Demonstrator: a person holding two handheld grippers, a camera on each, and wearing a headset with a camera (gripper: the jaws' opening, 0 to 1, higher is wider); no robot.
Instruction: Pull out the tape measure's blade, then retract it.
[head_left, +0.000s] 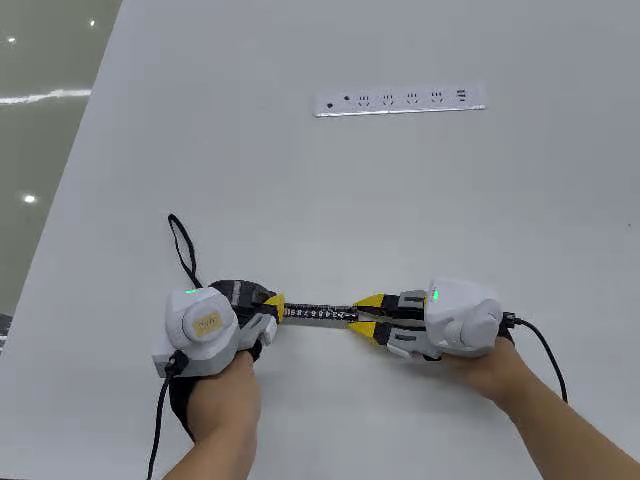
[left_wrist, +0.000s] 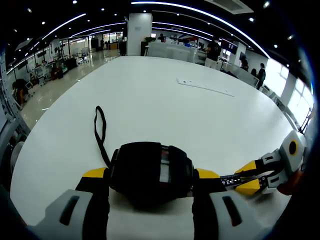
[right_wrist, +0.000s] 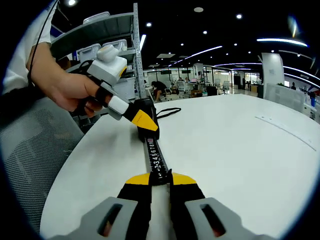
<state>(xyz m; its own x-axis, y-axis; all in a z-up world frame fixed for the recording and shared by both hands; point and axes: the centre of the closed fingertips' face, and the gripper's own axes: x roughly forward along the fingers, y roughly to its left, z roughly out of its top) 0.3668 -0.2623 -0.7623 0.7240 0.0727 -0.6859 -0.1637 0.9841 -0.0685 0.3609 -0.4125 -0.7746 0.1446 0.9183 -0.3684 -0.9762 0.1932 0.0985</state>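
there, blade (right_wrist: 155, 156) nums 3-8 legible, tip in r hand-held gripper (right_wrist: 161, 178)

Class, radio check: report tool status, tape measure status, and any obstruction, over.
Left tool shut on tape measure case. Right tool shut on blade tip, blade partly out. Power strip far back, off the pull line.

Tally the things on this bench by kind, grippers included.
tape measure: 1, held between both grippers
grippers: 2, left gripper and right gripper
power strip: 1
Total: 4
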